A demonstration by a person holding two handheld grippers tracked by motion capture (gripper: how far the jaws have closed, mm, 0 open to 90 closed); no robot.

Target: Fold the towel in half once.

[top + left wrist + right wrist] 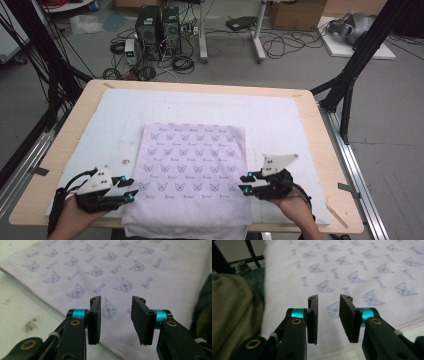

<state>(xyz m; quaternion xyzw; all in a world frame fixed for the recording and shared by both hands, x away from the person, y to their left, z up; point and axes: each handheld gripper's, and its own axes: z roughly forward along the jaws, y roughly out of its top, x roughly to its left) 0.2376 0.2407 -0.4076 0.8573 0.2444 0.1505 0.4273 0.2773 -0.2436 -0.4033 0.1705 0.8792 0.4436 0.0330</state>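
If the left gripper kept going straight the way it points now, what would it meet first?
Most likely the printed cloth. The left gripper has its jaws open with nothing between them, aimed low across the cloth from its side edge. How high it sits above the fabric is hard to judge, so it might skim over it.

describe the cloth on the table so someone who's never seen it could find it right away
On the wooden table lies a white pad that covers most of the top. The printed cloth lies on that pad, at the near middle, its near edge hanging over the table's front. It is pale lilac with rows of small blue cat-face prints, the one patterned thing there.
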